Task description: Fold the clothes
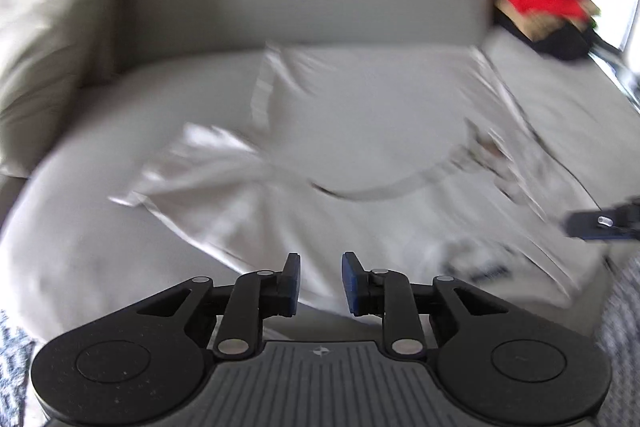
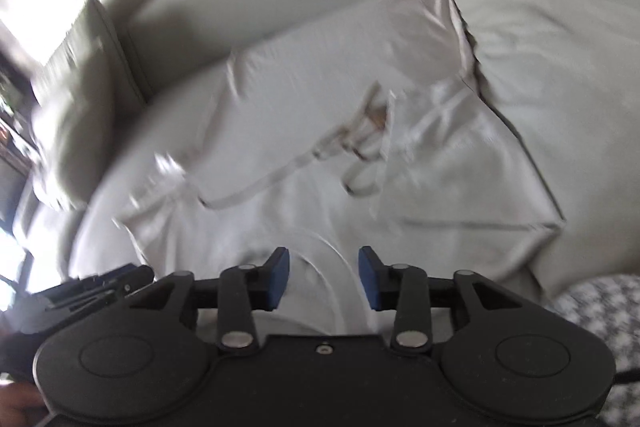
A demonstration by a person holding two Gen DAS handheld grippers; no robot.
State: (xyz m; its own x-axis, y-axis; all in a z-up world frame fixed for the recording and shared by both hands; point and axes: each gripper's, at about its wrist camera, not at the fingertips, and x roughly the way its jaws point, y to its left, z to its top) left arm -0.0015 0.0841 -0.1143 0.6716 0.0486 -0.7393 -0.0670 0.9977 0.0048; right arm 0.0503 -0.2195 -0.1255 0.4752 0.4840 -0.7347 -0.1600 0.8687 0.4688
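Your left tool [image 1: 320, 283] and right tool [image 2: 324, 277] both hang with fingers apart, gripping nothing, above the near edge of the white shirt [image 1: 360, 131]. It lies spread on the sofa [image 1: 100, 227], collar toward you, likely so you can fold it flat.

Pale white garment [image 1: 352, 155] spread rumpled, partly folded, across sofa seat [image 1: 100, 187]

No readable text shows; a dark print on the white shirt [image 1: 486, 267] is too blurred to read.
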